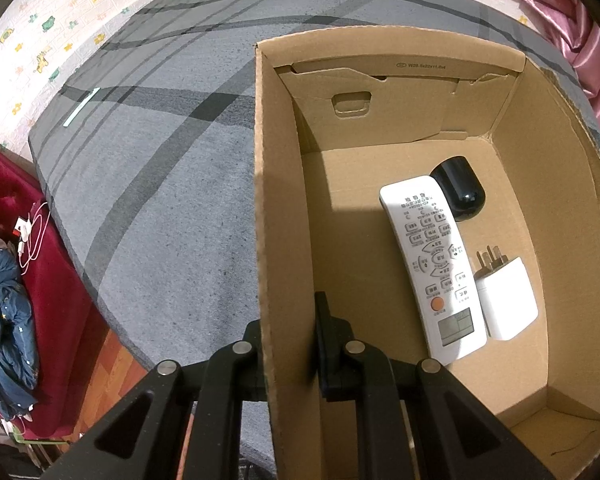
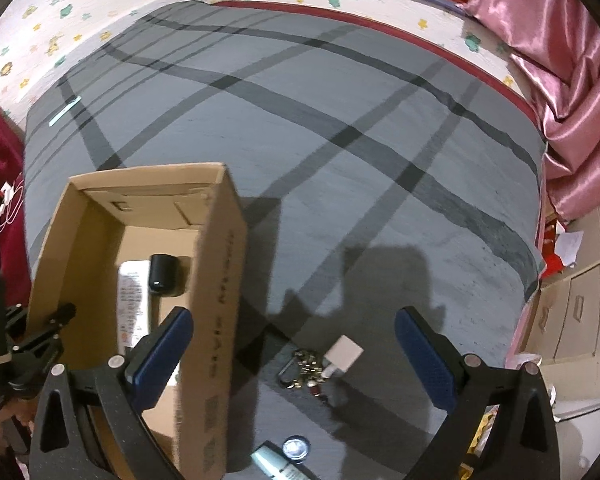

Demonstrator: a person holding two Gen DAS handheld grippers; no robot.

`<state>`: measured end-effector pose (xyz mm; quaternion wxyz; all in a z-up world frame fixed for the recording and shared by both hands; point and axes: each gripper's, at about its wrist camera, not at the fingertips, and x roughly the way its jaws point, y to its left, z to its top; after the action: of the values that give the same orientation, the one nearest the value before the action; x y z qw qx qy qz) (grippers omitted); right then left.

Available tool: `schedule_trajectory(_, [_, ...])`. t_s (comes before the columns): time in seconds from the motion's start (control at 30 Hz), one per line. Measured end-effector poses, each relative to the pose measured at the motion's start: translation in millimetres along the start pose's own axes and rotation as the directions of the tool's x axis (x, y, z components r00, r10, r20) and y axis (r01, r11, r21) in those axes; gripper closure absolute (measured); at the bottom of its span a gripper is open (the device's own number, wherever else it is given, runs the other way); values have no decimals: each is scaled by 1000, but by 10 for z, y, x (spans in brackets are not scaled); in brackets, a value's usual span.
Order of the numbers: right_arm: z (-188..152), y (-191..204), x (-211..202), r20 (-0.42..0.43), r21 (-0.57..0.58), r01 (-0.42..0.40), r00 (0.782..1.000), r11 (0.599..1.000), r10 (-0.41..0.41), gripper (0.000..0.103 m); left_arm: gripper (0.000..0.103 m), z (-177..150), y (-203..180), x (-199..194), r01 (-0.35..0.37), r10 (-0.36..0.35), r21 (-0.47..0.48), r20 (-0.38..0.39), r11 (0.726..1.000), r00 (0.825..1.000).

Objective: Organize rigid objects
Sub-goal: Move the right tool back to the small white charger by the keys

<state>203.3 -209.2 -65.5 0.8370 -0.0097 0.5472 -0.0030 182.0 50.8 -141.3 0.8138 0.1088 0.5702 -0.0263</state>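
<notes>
An open cardboard box (image 1: pixel 284 216) stands on a grey striped bed cover. Inside it lie a white remote control (image 1: pixel 434 264), a black rounded object (image 1: pixel 460 188) and a white plug adapter (image 1: pixel 504 300). My left gripper (image 1: pixel 288 340) is shut on the box's left wall, one finger inside and one outside. In the right wrist view the box (image 2: pixel 216 320) is at the left. My right gripper (image 2: pixel 292 336) is open and empty above a white charger (image 2: pixel 342 354) and a bunch of keys (image 2: pixel 304 370) on the cover.
A small round shiny object (image 2: pixel 296 449) and a pale tube (image 2: pixel 272 462) lie near the bottom edge of the right wrist view. Pink curtains (image 2: pixel 572 80) hang at the right. A red sofa (image 1: pixel 56 280) with blue clothing is at the left.
</notes>
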Motion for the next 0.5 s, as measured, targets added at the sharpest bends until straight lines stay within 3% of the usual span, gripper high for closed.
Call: schedule_trajectory(0.5, [-211,-426,562,-102,85,60,993,995,-51,0,89,-14,-36,-16,-11,11,4,8,1000,1000])
